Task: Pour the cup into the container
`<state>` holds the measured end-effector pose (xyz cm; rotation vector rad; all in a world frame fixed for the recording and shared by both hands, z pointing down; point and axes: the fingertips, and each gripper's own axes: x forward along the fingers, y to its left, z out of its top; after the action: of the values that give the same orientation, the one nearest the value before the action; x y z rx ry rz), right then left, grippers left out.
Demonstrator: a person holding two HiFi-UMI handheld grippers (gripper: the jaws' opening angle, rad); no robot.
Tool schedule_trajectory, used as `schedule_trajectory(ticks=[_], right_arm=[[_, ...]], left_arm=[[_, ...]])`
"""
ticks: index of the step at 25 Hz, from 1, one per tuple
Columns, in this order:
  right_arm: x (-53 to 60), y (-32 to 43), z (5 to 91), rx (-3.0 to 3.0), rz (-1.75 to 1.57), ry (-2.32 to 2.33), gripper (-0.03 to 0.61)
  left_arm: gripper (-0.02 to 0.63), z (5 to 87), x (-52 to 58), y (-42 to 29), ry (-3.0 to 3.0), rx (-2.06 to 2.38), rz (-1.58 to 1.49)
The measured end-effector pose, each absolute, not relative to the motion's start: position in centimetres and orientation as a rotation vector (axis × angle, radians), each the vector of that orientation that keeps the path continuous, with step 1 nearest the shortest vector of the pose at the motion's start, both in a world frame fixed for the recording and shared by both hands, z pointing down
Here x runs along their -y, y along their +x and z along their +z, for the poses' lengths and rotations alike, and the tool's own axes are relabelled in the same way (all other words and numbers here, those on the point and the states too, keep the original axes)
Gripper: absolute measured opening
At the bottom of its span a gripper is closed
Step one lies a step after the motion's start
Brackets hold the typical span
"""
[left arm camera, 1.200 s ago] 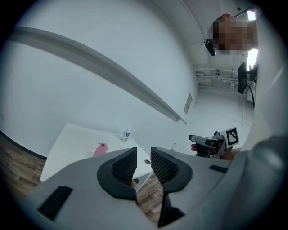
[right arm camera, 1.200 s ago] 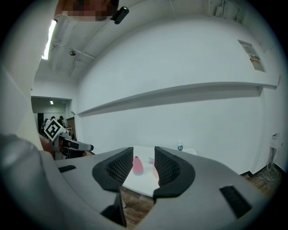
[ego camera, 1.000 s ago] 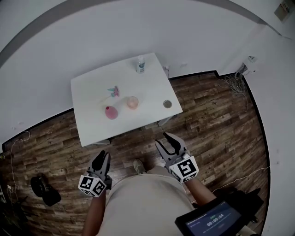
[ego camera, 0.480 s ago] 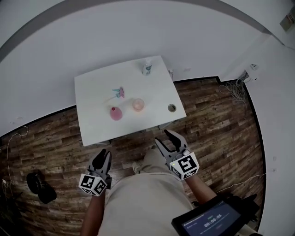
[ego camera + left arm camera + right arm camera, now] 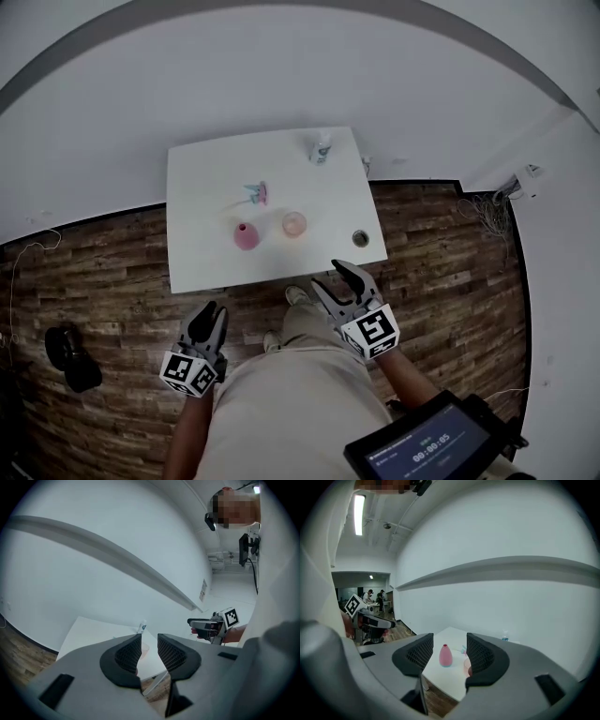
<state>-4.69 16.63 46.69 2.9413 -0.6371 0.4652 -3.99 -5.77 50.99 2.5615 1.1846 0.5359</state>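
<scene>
Both pairs of jaws are seen standing apart, each having just been opening, with nothing between the pads. The left gripper (image 5: 208,315) and the right gripper (image 5: 332,277) are held above the wooden floor (image 5: 112,272), short of the near edge of the white table (image 5: 202,187). The right gripper is the closer of the two to that edge. The person's legs are seen between the two grippers.

Three things are set in a row on the near half of the table. A pink vase (image 5: 246,235) stands on the left and the see-through pink cup (image 5: 293,223) just to its right. The small round container (image 5: 360,238) is further right, by the near right corner. The cup is well apart from both pairs of jaws, ahead of the space between the grippers.

In the right gripper view the vase is framed in the gap between the jaws, far beyond them, and the cup is partly covered by the right-hand jaw. In the left gripper view the cup is glimpsed through the gap, beside the left-hand jaw.

Farther back a small pink and teal object (image 5: 256,193) lies behind the vase. A bottle (image 5: 321,150) stands near the far right corner. A white wall (image 5: 281,75) is seen beyond.
</scene>
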Motion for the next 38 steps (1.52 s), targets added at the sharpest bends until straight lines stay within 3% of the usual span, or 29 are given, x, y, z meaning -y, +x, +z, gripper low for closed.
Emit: schedule_trajectory(ticks=[15,38], right_arm=[[-22.4,6.1,49.6,0.916,0.546,2.797,0.241],[-23.5,10.8,57.0,1.223,0.642,2.546,0.253]], left_arm=[[0.106,50.9,-1.1,3.3,2.651,-1.018,0.605],[0.109,54.1,-3.9,5.8,2.724,-0.811,0.733]])
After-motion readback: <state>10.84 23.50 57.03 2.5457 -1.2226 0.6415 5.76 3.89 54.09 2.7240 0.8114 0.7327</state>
